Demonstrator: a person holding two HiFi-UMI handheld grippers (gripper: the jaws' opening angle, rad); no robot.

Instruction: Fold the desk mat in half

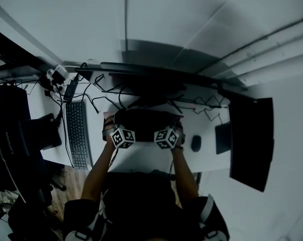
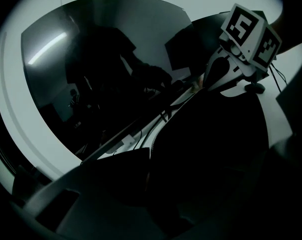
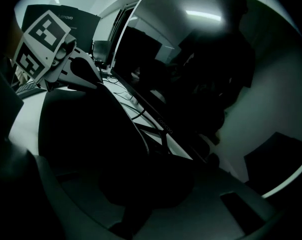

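Desk mat (image 1: 144,120) is pinched by its edge in the nearly closed fingers of the left gripper (image 1: 117,133) and right gripper (image 1: 171,134), held side by side. The dark sheet arches toward the far side at the middle of the white bench (image 1: 141,157). A keyboard (image 1: 77,133) lies left and a mouse (image 1: 195,143) right.

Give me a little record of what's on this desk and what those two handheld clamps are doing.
Surface: white desk
Main item: black desk mat, near edge raised, mat arched
Left gripper: shut on the mat's edge
Right gripper: shut on the same edge, beside the left
Left of mat: keyboard
Right of mat: mouse
Fold: not yet laid flat
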